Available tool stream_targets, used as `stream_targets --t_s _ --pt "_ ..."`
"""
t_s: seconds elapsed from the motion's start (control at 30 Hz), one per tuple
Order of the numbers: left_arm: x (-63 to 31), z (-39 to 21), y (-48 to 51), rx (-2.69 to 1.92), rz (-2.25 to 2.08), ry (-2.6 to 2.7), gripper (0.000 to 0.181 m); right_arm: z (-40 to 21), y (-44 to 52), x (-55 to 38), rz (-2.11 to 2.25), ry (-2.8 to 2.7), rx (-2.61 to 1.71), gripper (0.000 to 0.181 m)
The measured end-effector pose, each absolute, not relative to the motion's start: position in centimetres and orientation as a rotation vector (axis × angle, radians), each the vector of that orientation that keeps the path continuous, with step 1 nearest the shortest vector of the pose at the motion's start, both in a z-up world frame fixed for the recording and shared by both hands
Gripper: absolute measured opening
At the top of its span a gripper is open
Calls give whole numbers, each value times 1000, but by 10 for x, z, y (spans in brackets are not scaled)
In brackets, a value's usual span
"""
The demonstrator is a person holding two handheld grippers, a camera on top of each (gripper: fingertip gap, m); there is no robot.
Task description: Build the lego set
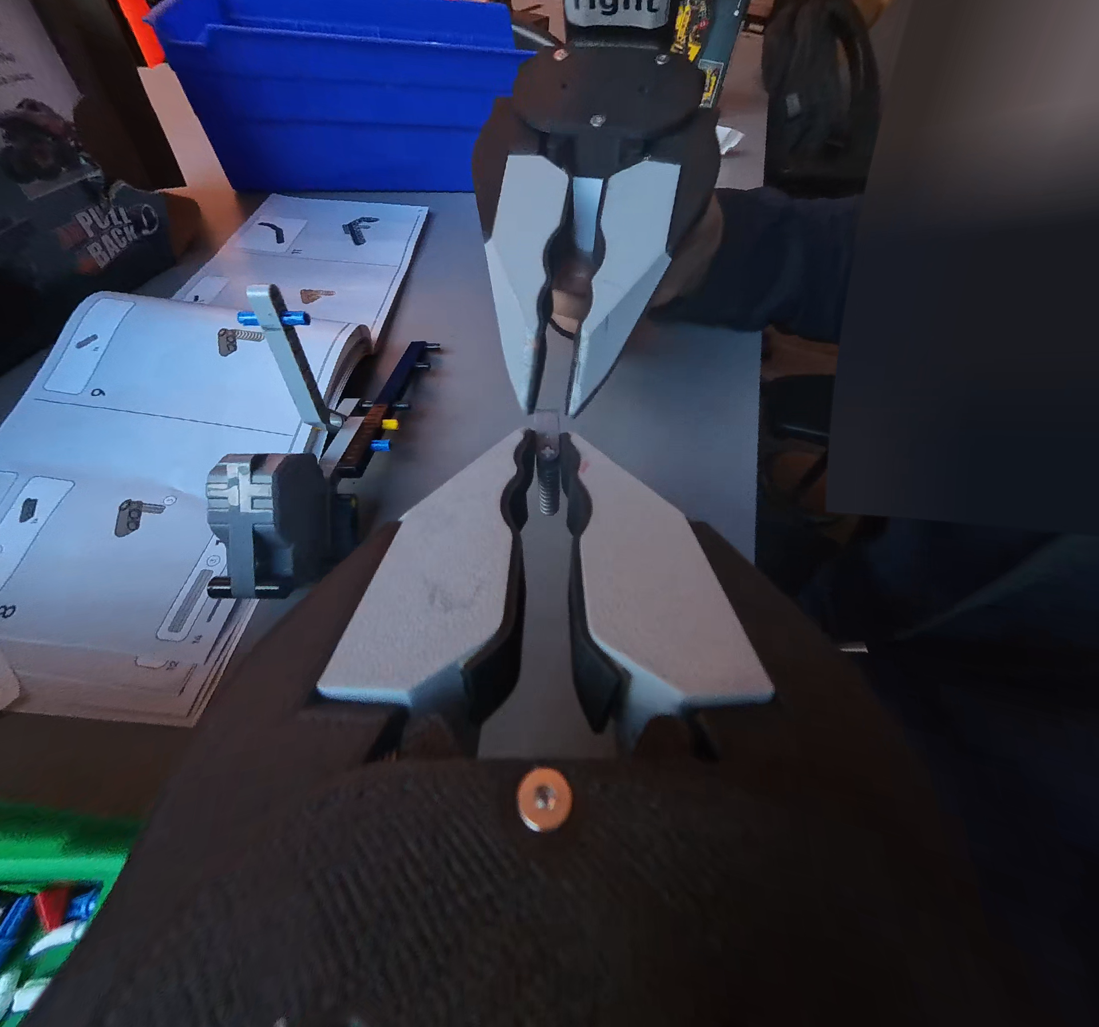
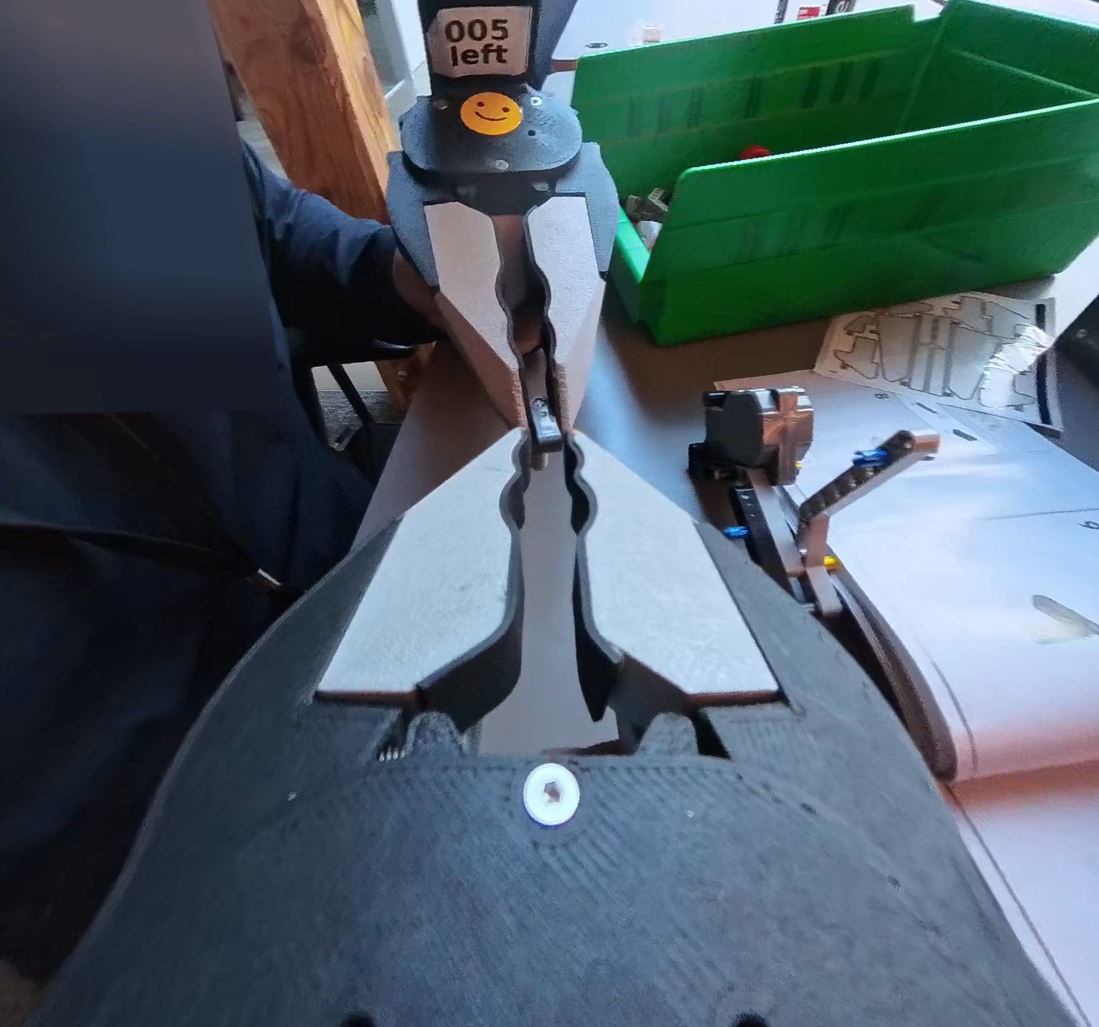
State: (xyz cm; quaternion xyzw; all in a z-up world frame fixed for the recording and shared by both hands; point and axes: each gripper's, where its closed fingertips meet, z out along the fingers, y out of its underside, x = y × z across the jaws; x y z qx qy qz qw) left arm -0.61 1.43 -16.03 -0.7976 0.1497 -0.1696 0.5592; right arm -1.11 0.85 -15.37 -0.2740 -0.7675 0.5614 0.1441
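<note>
In the left wrist view, the left gripper (image 1: pixel 544 439) has matte grey wedge-shaped fingers with wavy black inner edges, drawn close together on a small coiled metal spring (image 1: pixel 547 490) that sits upright between the tips, a pale axle end showing at its top. Directly opposite, tip to tip, the right gripper (image 1: pixel 547 407) points back with its narrow grey fingers nearly closed just above the spring; what it pinches is too small to tell here. To the left, on the smooth grey table (image 1: pixel 666 404), the lego model (image 1: pixel 279 499) rests on an open instruction booklet (image 1: pixel 137 439): a blocky grey motor housing, a long black studded beam with blue and yellow pins, and a light grey beam tilted upward. A glossy blue bin (image 1: pixel 345 89) stands behind. In the right wrist view, the right gripper (image 2: pixel 544 442) has its ridged fingers pressed on a small black piece (image 2: pixel 546 425) at the very tips, with the left gripper (image 2: pixel 544 404) meeting it from opposite, its fingers closed against the same piece. The lego model (image 2: pixel 767 451) lies to the right, near a green bin (image 2: pixel 862 225).
</note>
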Motion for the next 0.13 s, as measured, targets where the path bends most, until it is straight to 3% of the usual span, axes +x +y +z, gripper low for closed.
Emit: stream_targets --t_s 0.13 --pt "-5 -160 14 -1879 -390 365 6 -156 7 -11 1593 -2221 -781 6"
